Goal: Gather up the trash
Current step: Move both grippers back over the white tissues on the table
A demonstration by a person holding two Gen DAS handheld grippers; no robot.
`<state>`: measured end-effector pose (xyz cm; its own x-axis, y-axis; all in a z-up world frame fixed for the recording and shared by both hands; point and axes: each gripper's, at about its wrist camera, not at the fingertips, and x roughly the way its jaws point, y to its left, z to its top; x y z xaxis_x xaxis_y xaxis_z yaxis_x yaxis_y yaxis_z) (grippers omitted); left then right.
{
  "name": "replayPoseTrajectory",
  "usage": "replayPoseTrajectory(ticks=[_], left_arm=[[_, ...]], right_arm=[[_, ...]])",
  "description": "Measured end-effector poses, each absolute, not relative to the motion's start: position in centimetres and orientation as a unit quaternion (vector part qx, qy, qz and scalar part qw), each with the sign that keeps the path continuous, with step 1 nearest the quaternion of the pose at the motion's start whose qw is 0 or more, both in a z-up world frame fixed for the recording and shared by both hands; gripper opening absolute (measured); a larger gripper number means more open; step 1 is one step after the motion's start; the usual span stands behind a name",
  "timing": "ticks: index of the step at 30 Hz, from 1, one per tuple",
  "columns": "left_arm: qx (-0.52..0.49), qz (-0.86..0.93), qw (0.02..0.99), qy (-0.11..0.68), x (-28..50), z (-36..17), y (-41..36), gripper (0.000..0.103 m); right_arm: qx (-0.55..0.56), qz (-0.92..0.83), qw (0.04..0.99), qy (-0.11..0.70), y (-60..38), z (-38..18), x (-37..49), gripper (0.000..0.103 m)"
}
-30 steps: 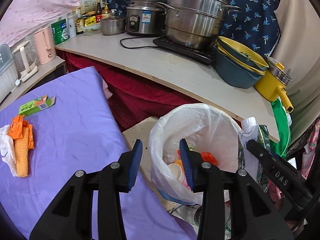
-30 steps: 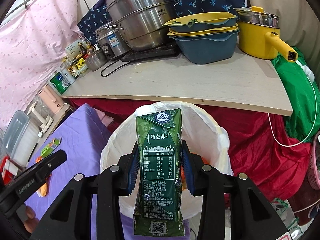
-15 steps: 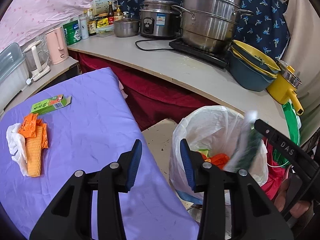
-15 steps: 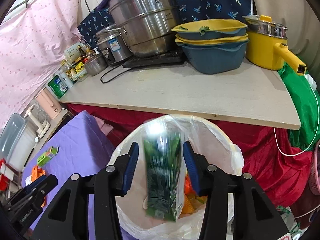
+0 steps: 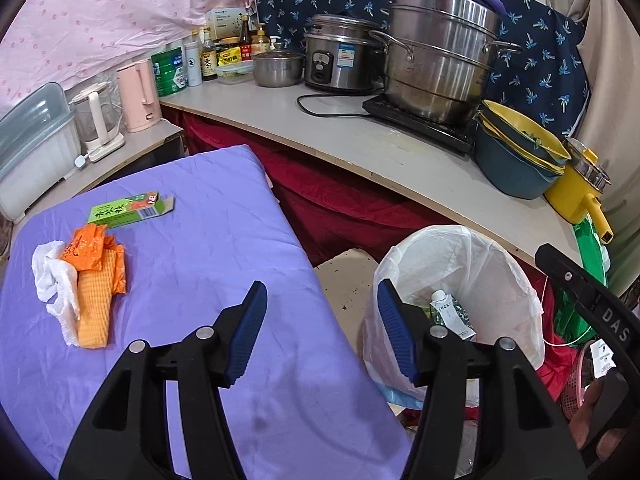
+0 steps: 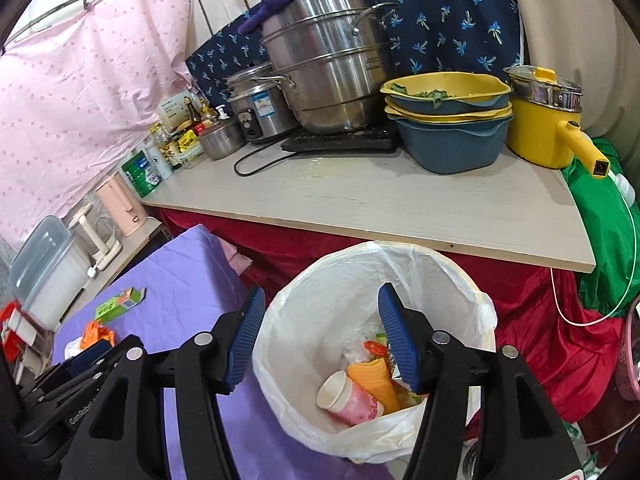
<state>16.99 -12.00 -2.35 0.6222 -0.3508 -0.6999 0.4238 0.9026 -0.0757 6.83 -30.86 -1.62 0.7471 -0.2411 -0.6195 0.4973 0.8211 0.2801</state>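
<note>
Left gripper (image 5: 320,330) jaws opening, nothing between them; green carton (image 5: 450,314) sitting in white-lined bin (image 5: 452,256); wrappers (image 5: 98,280) lying on purple cloth (image 5: 208,216).

On my right gripper's arm (image 5: 612,320) I read "DAS". The green box (image 5: 128,210) on the purple cloth shows "AB", I think; its other characters blur. My left gripper's arm (image 6: 80,412) reads "Gen…", partly hidden.

Left black plastic two-finger gripper (image 5: 322,332): angular arms, ribbed blue pads on inner faces, round silver rivets at the pivots. Right black plastic two-finger gripper (image 6: 322,336) was built the same; seen from the left view, its arm carried white lettering "DAS". Fingers (image 5: 600,412) wrapped its handle.
</note>
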Motion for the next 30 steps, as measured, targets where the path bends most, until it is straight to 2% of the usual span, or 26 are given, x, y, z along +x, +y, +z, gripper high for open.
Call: replayPoseTrajectory(ticks=[5,30], left_arm=[[0.043,-0.206,0.905,0.369,16.6,-1.8,-10.3,0.06],[0.018,-0.13,0.926,0.353,16.0,-1.1,2.0,0.061]], right_arm=[[0.209,-0.192,0.914,0.29,-28.8,-1.0,6.4,0.06],[0.163,-0.105,0.928,0.317,-16.7,-0.2,8.7,0.062]])
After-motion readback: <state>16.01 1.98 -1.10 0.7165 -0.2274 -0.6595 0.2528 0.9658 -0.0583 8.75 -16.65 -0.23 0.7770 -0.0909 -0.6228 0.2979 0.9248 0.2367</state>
